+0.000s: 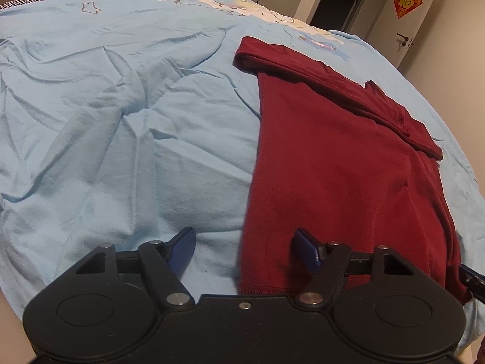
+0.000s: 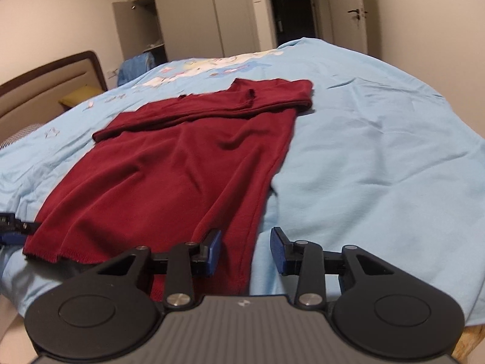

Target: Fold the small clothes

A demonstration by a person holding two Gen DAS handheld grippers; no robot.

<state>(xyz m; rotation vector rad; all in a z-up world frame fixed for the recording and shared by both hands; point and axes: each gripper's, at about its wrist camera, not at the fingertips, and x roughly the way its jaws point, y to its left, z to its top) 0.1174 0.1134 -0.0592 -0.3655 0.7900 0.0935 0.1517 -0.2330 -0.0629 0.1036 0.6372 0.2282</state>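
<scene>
A dark red shirt (image 1: 333, 166) (image 2: 169, 170) lies flat on the light blue bedsheet (image 1: 121, 121), its sleeves folded across the far end. My left gripper (image 1: 244, 251) hovers over the shirt's near left corner. Its jaws stand apart: the right blue pad (image 1: 307, 254) is over the red cloth, the left pad (image 1: 182, 251) over the sheet. My right gripper (image 2: 246, 250) straddles the shirt's near right edge, left pad (image 2: 213, 251) on the cloth, right pad (image 2: 279, 250) over the sheet. A gap shows between its pads, and neither gripper pinches the cloth.
The bed's rounded near edge runs just below both grippers. A padded headboard (image 2: 45, 91) and a yellow pillow (image 2: 78, 95) lie at the far left. Beyond the bed stand wardrobes (image 2: 188, 15), a dark doorway (image 2: 291, 6) and a door (image 2: 351, 12) with a red decoration.
</scene>
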